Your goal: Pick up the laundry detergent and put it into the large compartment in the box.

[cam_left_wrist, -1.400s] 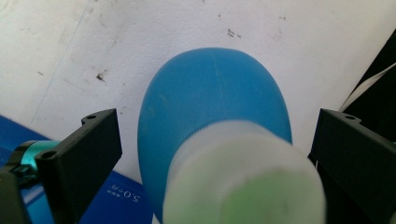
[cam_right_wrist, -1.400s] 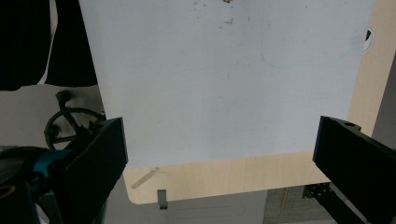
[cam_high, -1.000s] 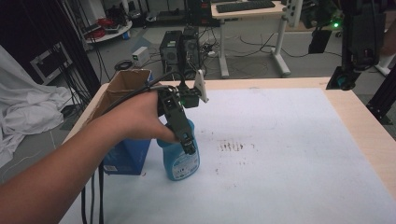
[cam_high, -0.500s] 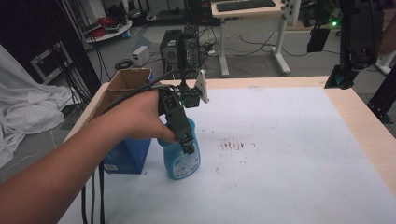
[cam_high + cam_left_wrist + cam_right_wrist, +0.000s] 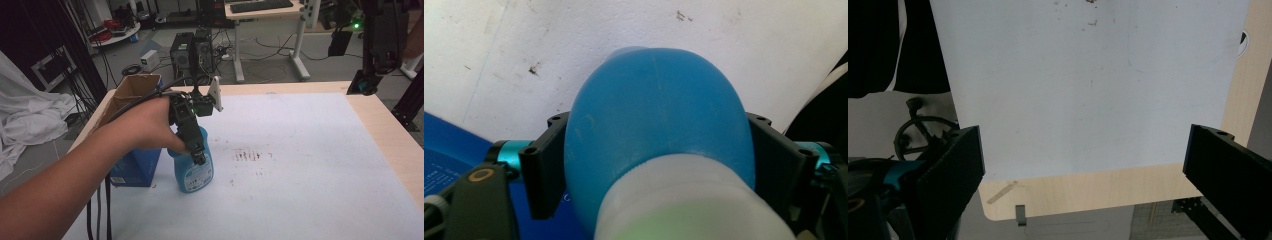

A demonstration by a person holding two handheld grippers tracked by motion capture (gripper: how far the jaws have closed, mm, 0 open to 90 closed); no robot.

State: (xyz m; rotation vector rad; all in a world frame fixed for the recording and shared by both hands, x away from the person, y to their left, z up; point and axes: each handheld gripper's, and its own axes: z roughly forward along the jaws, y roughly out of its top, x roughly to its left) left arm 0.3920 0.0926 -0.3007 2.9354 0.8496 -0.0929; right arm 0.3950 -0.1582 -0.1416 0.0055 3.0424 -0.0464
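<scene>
While my left hand (image 5: pixel 145 127) reaches over the white table (image 5: pixel 310 165), my left gripper (image 5: pixel 196 147) pinches the upright blue bottle (image 5: pixel 194 167) standing just beside the blue box (image 5: pixel 132 167); my right gripper (image 5: pixel 1083 165) hangs spread wide above the table's edge, gripping nothing.

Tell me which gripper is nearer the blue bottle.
Left. The left gripper has its jaws closed on either side of the blue bottle. The right gripper hangs open above the table's edge, with no bottle near it.
</scene>
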